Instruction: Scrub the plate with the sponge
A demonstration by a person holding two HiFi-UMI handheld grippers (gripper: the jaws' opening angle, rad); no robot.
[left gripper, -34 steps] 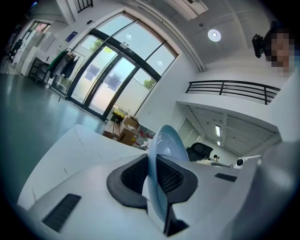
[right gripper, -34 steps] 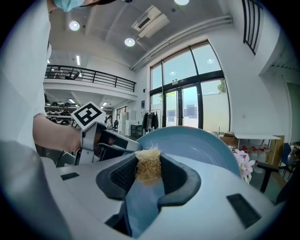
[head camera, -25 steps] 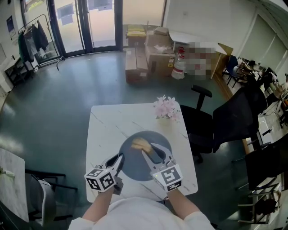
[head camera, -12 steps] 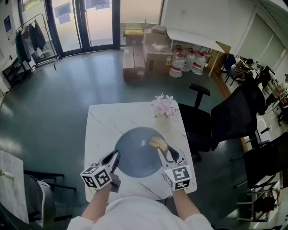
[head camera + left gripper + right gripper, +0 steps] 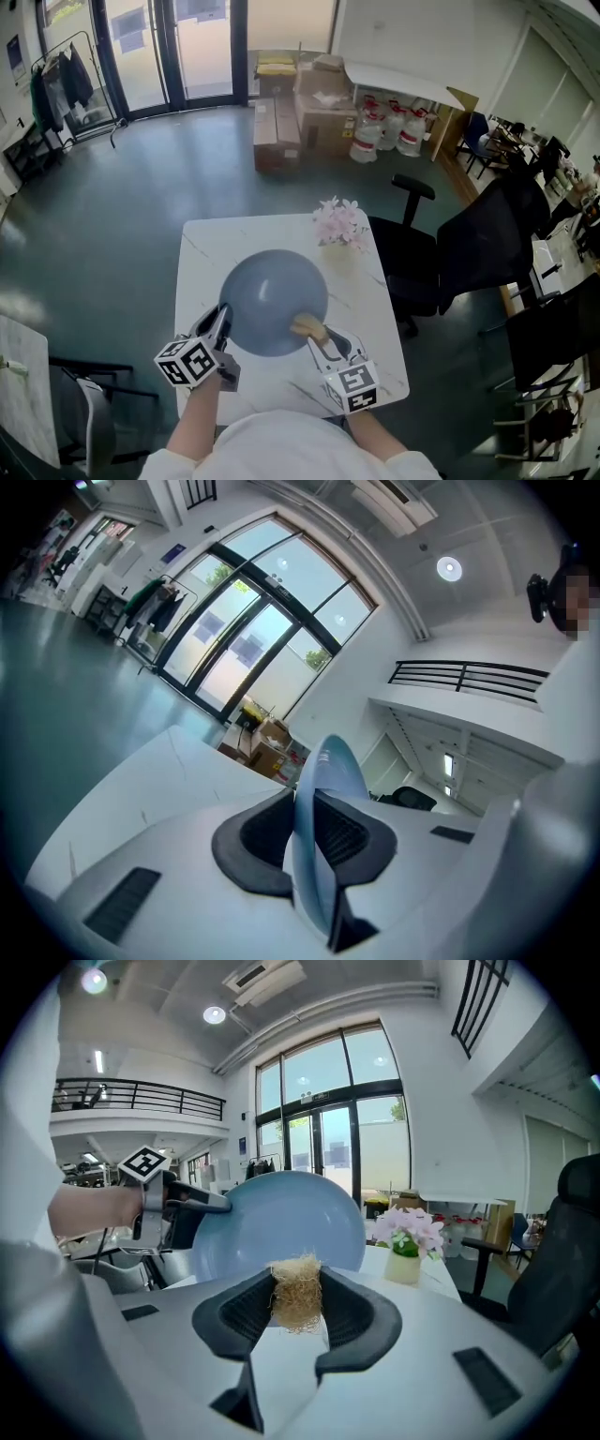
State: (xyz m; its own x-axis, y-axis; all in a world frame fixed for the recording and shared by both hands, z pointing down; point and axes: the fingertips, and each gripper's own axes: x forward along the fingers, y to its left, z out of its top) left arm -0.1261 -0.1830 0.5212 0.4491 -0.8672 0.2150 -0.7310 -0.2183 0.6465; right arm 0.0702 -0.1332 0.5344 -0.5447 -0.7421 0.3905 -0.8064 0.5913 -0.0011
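The blue-grey plate (image 5: 274,302) is held tilted above the white table (image 5: 373,309). My left gripper (image 5: 221,324) is shut on its left rim. In the left gripper view the plate (image 5: 330,766) runs edge-on between the pads, and that gripper's (image 5: 315,834) jaws have just eased a touch wider while still pinching it. My right gripper (image 5: 319,339) is shut on a tan fibrous sponge (image 5: 307,327) at the plate's near right edge. In the right gripper view the sponge (image 5: 296,1299) sits between the pads of the gripper (image 5: 298,1309), with the plate (image 5: 281,1215) facing it and the left gripper (image 5: 183,1208) behind.
A small vase of pink flowers (image 5: 339,225) stands at the table's far right corner and shows again as the flowers (image 5: 405,1234) in the right gripper view. A black office chair (image 5: 441,253) is beside the table's right side. Cardboard boxes (image 5: 281,122) and water jugs sit on the floor beyond.
The plate has moved left and away from me with the left gripper. The right gripper has carried the sponge from the plate's middle out to its right, then down to its near right edge.
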